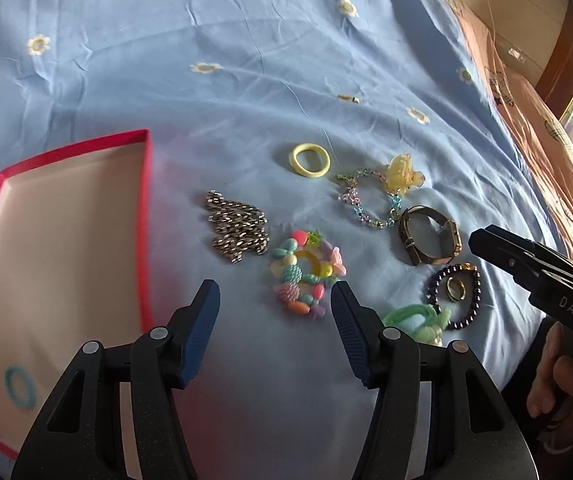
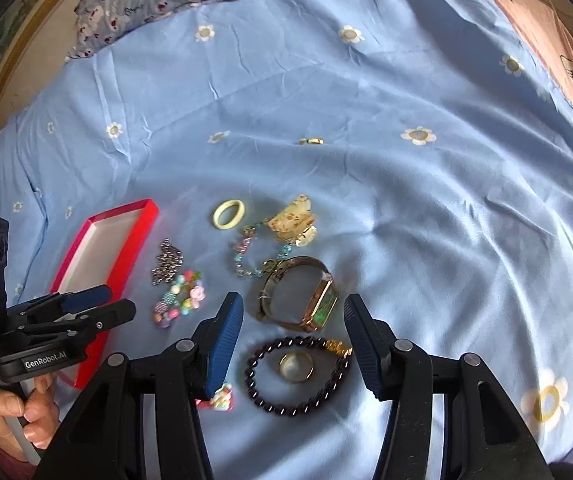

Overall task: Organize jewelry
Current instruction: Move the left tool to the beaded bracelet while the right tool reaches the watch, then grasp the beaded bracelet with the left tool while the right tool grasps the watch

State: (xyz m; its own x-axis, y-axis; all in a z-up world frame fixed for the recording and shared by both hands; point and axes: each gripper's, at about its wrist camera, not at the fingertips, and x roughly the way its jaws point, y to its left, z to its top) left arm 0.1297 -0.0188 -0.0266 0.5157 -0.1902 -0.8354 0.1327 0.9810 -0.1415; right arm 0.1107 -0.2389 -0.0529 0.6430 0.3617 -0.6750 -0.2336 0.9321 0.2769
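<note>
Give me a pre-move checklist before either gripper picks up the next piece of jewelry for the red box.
1. Left gripper open and holding nothing: ok.
2. Right gripper open and holding nothing: ok.
3. Pastel bead bracelet lined up between the left gripper's fingers: ok, just ahead of the tips.
4. Dark bead bracelet under the right gripper free of other pieces: not ok, a gold ring lies inside its loop.
5. Red box has room: ok, only a teal hair tie shows inside.
6. Watch clear of the crystal bracelet: cannot tell, they look to touch.
</note>
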